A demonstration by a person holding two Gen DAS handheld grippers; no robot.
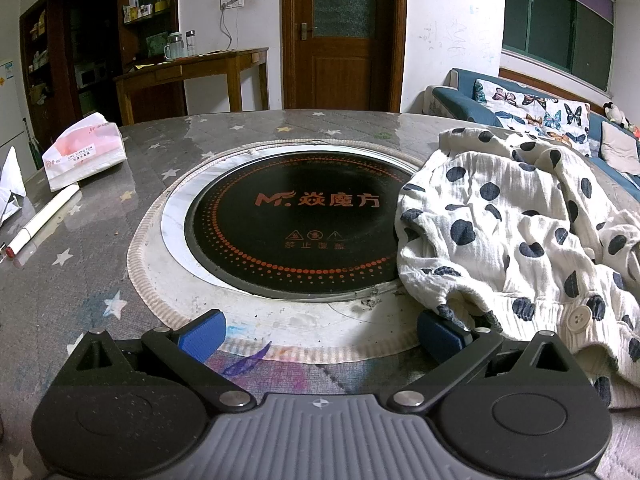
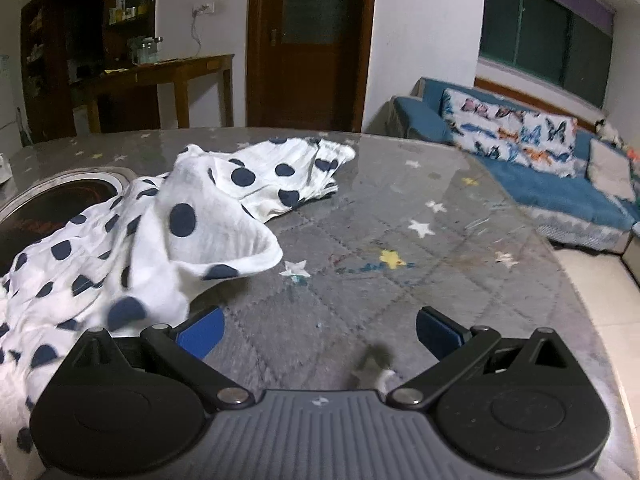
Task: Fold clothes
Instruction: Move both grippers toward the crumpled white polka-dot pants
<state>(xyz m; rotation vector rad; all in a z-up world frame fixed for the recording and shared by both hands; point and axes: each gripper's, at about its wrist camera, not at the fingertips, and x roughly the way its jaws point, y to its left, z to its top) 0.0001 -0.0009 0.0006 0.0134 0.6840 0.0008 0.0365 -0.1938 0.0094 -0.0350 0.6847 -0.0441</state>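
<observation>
While both of your tongs stand spread as wide as they go, neither one has hold of anything. Your left tongs [image 1: 320, 334] hang over the near edge of the desk [image 1: 88, 264], with bare surface between the blue pads; the right-hand pad sits just beside a hem of the shirt [image 1: 520, 236], and you cannot tell from this view whether it touches the cloth. That shirt, white with dark blue dots, lies crumpled and unfolded on the right side of the left view, draped over the right rim of the round black cooktop [image 1: 296, 224] set into the desk. A white button [image 1: 578, 314] shows near its lower edge. Your right tongs [image 2: 320, 334] hover over the grey star-patterned cover, and in that view the shirt [image 2: 160, 232] sprawls to the left, one fold puffed up, its near edge just beside the left-hand pad. Far left on the desk lie a tissue pack [image 1: 86, 156] and a white marker [image 1: 44, 220], well apart from the cloth. Beyond the desk stand a wooden door [image 1: 344, 36] and a blue sofa [image 2: 540, 184].
</observation>
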